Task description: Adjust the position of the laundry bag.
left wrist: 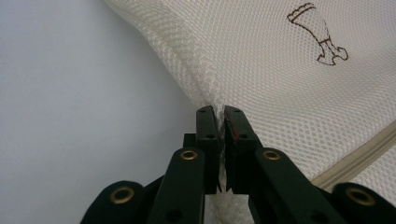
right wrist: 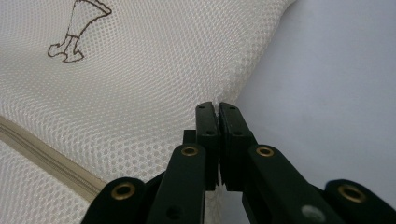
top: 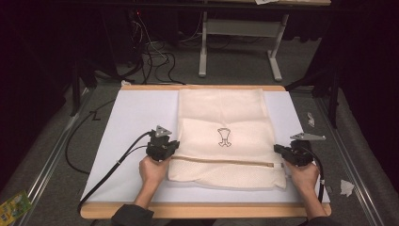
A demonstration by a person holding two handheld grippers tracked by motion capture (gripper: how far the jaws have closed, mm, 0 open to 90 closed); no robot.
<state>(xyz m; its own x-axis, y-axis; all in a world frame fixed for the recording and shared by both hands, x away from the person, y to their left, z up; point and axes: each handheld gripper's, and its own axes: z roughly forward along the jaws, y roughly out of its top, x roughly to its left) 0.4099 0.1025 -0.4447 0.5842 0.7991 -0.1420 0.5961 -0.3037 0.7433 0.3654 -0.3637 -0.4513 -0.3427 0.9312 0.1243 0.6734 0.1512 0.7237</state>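
A cream mesh laundry bag with a small brown printed figure and a beige zipper lies on the white board. My left gripper pinches the bag's left edge; in the left gripper view its jaws are shut on a fold of mesh. At the bag's right edge my right gripper is shut on the mesh, the jaws pressed together over the hem. A hand holds each gripper from the near side.
The board rests on a wooden-edged table. Cables trail off the left gripper across the board. A white table frame and floor cables stand beyond. Paper scraps lie at the right, a green packet at the near left.
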